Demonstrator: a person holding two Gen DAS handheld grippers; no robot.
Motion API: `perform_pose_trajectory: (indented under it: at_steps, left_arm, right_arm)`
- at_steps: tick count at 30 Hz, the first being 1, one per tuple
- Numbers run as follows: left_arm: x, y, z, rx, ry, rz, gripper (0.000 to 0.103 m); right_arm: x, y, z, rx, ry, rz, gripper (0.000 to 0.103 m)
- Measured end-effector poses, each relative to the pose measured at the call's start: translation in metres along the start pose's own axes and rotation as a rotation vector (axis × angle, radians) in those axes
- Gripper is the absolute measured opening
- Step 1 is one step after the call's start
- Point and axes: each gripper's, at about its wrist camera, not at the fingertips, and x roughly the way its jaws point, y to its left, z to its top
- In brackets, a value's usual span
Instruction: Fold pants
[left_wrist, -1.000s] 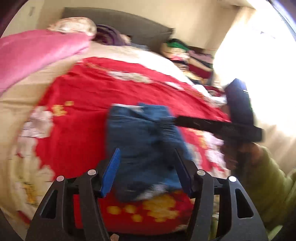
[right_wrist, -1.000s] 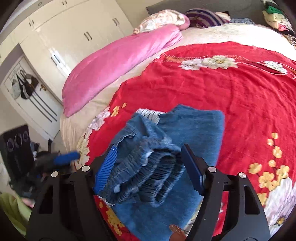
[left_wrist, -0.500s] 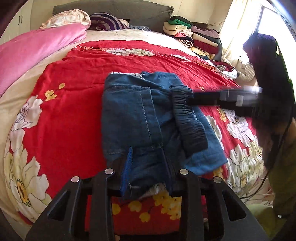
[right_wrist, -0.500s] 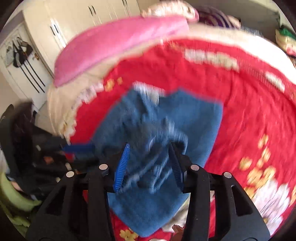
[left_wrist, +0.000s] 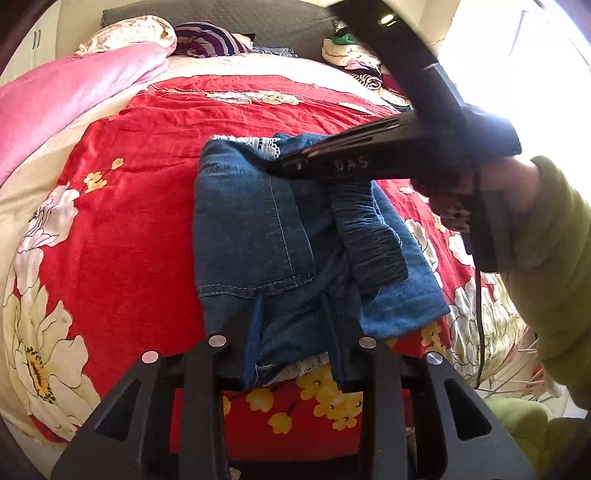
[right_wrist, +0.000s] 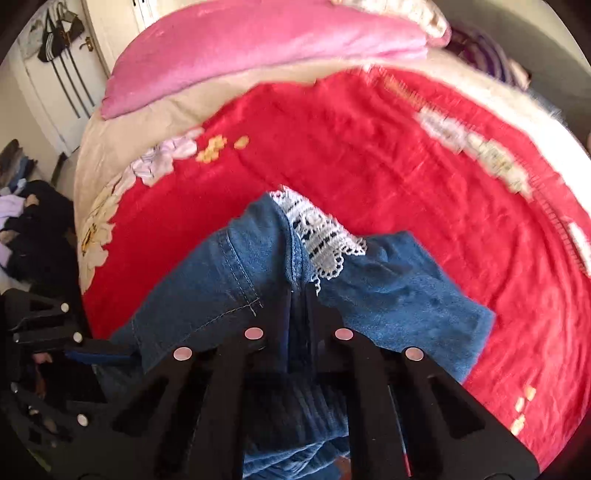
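Pants (left_wrist: 258, 236): soft, floppy denim, lying part-folded on bed (left_wrist: 140, 206). Left gripper (left_wrist: 291, 325) fingers clamping near hem; right gripper (right_wrist: 297, 306) fingers pinching far folded edge beside lace. Best gripping edges, seams.

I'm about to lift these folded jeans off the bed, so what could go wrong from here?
The left gripper pinches only a bunch of denim at the near edge of the jeans, so lower layers might sag out. The right gripper is shut on a thin ridge of fabric near the lace trim, which could slip free. The elastic waistband lies loose on top and may unroll.
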Motion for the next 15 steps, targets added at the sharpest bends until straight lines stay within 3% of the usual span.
perform_pose_trajectory:
  at_steps: [3, 6, 9, 12, 15]
  left_arm:
    - [0.000, 0.000, 0.000, -0.003, 0.001, -0.006, 0.029]
    - [0.000, -0.003, -0.001, 0.003, -0.001, -0.010, 0.029]
    - [-0.001, -0.002, -0.002, -0.005, 0.000, -0.016, 0.030]
    - [-0.002, -0.002, -0.004, -0.013, 0.003, -0.020, 0.031]
    - [-0.004, -0.001, -0.005, -0.024, 0.004, -0.034, 0.031]
  right_arm:
    - [-0.014, 0.005, 0.005, -0.038, -0.059, -0.116, 0.002]
    - [0.011, 0.001, 0.003, -0.040, -0.002, -0.140, 0.002]
    - [0.028, -0.004, -0.001, -0.005, 0.012, -0.135, 0.003]
    - [0.017, -0.012, -0.003, 0.073, -0.036, -0.101, 0.007]
    - [-0.008, -0.021, -0.010, 0.149, -0.107, -0.073, 0.020]
